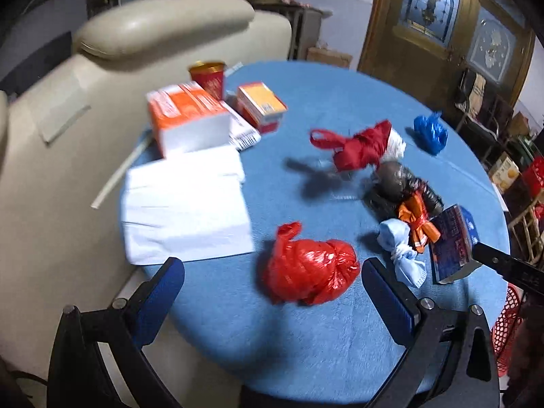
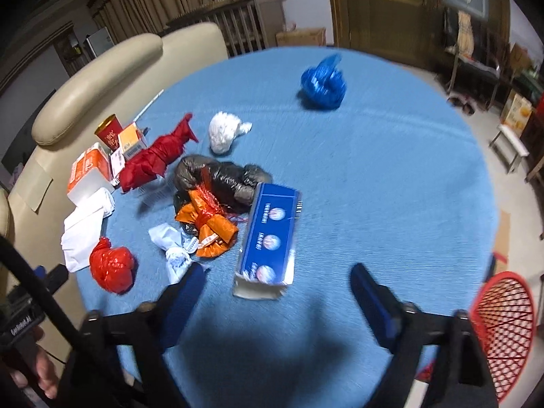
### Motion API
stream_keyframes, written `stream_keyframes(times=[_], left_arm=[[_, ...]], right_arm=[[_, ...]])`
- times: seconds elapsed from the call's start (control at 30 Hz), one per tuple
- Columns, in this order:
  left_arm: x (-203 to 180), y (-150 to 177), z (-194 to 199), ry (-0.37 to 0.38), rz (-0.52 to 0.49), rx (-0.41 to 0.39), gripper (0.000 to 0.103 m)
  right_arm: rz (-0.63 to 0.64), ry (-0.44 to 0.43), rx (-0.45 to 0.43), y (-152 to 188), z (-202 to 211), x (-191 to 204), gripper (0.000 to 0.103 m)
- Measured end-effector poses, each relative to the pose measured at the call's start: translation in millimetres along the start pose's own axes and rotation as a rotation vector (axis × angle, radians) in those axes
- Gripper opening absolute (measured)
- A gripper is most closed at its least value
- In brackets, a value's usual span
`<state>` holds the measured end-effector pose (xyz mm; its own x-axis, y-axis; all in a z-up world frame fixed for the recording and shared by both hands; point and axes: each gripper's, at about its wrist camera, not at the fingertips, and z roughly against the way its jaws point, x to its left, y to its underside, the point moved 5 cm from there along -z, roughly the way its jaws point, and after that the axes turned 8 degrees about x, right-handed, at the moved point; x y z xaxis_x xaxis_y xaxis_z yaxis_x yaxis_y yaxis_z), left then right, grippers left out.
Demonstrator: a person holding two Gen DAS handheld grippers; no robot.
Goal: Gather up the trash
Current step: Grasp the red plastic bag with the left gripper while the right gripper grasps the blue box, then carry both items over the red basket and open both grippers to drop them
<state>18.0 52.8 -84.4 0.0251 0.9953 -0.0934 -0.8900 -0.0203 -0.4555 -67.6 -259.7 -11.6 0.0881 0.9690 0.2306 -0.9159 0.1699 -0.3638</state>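
Trash lies scattered on a round table with a blue cloth (image 1: 306, 333). A knotted red plastic bag (image 1: 307, 270) lies just ahead of my left gripper (image 1: 272, 272), whose jaws stand wide open on either side of it without touching. My right gripper (image 2: 277, 277) is open above the near end of a blue carton (image 2: 270, 238), with nothing pressed between its pads. Beside the carton lie an orange wrapper (image 2: 209, 229), a crumpled pale blue bag (image 2: 173, 244), a black bag (image 2: 221, 178), a dark red bag (image 2: 153, 159), a white bag (image 2: 224, 131) and a blue bag (image 2: 323, 85).
White tissue stacks (image 1: 185, 204), orange boxes (image 1: 185, 115) and a red cup (image 1: 209, 78) sit at the table's left side, by a cream leather seat (image 1: 68, 136). A red mesh basket (image 2: 503, 326) stands off the table's right edge. A hand (image 2: 44, 374) shows at the lower left.
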Motion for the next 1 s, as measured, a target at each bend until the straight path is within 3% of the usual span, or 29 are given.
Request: stream_keyframes(times=[0.13, 0.23, 0.27, 0.53, 0.77, 1.0], left_arm=[[-15.4, -6.7, -21.5, 0.039, -0.025, 0.029, 0.098], [-25.1, -7.9, -36.1, 0.074, -0.046, 0.063, 0.085], [-27.2, -6.8, -42.9, 0.091, -0.044, 0.087, 0.074], [-35.3, -3.7, -43.7, 0.150, -0.054, 0.069, 0.063], [-53.7, -0.7, -23.8, 0.153, -0.086, 0.038, 0.060], [-146.8, 9.3, 21.6, 0.279, -0.314, 0.015, 0.060]], right_arm=[[-0.020, -0.021, 0.044, -6.3, -22.9, 1.3, 0.062], [-0.017, -0.036, 0.057, -8.3, -30.7, 2.7, 0.050], [-0.016, -0.040, 0.059, -8.1, -31.9, 2.4, 0.044], [-0.041, -0.089, -0.004, -3.4, -14.6, -15.0, 0.042], [-0.046, -0.057, -0.108, 6.0, 24.3, -46.2, 0.042], [-0.141, -0.027, -0.180, 30.4, 67.7, -113.7, 0.042]])
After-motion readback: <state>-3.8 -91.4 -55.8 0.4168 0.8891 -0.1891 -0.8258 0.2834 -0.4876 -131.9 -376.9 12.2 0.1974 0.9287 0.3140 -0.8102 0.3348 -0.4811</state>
